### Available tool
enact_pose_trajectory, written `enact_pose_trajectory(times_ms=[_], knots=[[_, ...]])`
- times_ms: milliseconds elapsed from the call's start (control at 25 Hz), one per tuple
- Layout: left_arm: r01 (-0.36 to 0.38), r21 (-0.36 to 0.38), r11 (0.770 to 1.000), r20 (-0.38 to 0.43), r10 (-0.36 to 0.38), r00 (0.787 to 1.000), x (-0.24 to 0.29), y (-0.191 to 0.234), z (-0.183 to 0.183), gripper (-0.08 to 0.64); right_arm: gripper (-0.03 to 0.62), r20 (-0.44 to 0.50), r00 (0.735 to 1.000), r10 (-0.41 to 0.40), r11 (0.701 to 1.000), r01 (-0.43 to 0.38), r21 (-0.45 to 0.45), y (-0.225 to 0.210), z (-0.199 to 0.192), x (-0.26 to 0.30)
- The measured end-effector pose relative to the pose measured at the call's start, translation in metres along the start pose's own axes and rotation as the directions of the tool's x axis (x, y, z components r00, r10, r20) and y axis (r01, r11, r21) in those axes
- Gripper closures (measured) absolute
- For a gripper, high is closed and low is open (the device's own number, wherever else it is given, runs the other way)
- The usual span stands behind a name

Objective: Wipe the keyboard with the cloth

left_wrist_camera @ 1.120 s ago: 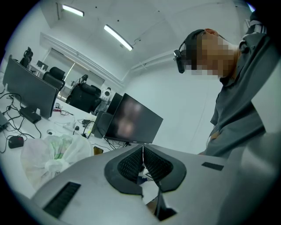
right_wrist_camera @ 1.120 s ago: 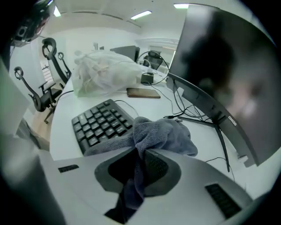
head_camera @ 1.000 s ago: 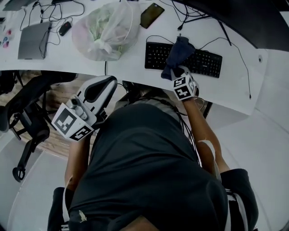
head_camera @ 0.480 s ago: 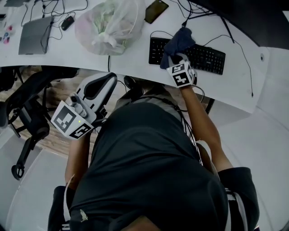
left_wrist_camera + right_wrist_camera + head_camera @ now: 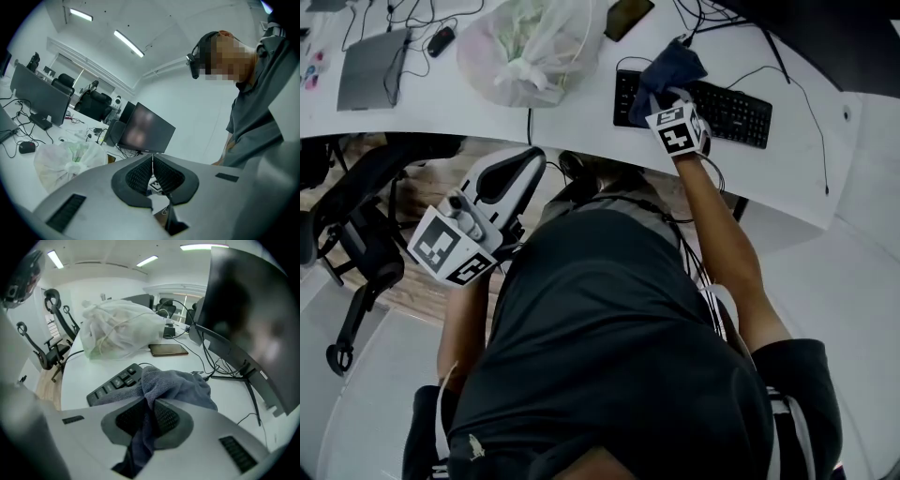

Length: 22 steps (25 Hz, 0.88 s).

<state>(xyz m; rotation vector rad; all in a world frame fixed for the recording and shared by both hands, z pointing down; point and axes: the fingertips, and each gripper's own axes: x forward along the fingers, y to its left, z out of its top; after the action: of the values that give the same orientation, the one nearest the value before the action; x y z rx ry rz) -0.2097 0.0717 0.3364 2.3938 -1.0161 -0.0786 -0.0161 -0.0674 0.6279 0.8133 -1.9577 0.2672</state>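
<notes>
A black keyboard (image 5: 733, 108) lies on the white desk (image 5: 581, 117) at the upper right of the head view. My right gripper (image 5: 668, 101) is shut on a dark blue-grey cloth (image 5: 667, 73), which drapes over the keyboard's left half. In the right gripper view the cloth (image 5: 173, 387) bunches out past my right gripper (image 5: 149, 404) and covers most of the keyboard (image 5: 115, 382), whose left keys show. My left gripper (image 5: 514, 178) is held low by the desk edge, away from the keyboard; in its own view my left gripper (image 5: 152, 157) has its jaws pressed together with nothing between them.
A tied white plastic bag (image 5: 530, 47) sits left of the keyboard, with a phone (image 5: 628, 17) behind it. A closed laptop (image 5: 370, 67), a mouse and cables lie far left. A monitor (image 5: 243, 319) stands behind the keyboard. An office chair (image 5: 356, 234) is at left under the desk.
My right gripper has pushed the cloth away from me and a little rightward across the keyboard. The left gripper has hardly moved.
</notes>
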Motion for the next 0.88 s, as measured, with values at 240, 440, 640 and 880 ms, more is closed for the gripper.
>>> enact_pose_trajectory(times_ms=[240,440,640,880], knots=[[-0.029,-0.018,0.999,0.024,0.029,0.999,-0.012,0.014,0.004,0.554,0.546,-0.061,0.989,0.135,0.990,-0.137,-0.033,0.078,-0.046,-0.030],[0.002,-0.010,1.000,0.001,-0.002,1.000,-0.003,0.012,0.002,0.554,0.546,0.032,0.998,0.059,0.997,-0.057,-0.060,0.023,0.030,0.010],[-0.001,-0.003,1.000,0.009,0.001,1.000,-0.004,0.011,0.008,0.554,0.546,-0.001,0.998,0.069,0.988,-0.068,-0.138,0.054,0.024,0.007],[-0.033,-0.029,0.999,0.012,0.033,0.999,-0.011,0.025,0.005,0.554,0.546,-0.056,0.988,0.146,0.978,-0.152,-0.141,0.089,-0.002,-0.014]])
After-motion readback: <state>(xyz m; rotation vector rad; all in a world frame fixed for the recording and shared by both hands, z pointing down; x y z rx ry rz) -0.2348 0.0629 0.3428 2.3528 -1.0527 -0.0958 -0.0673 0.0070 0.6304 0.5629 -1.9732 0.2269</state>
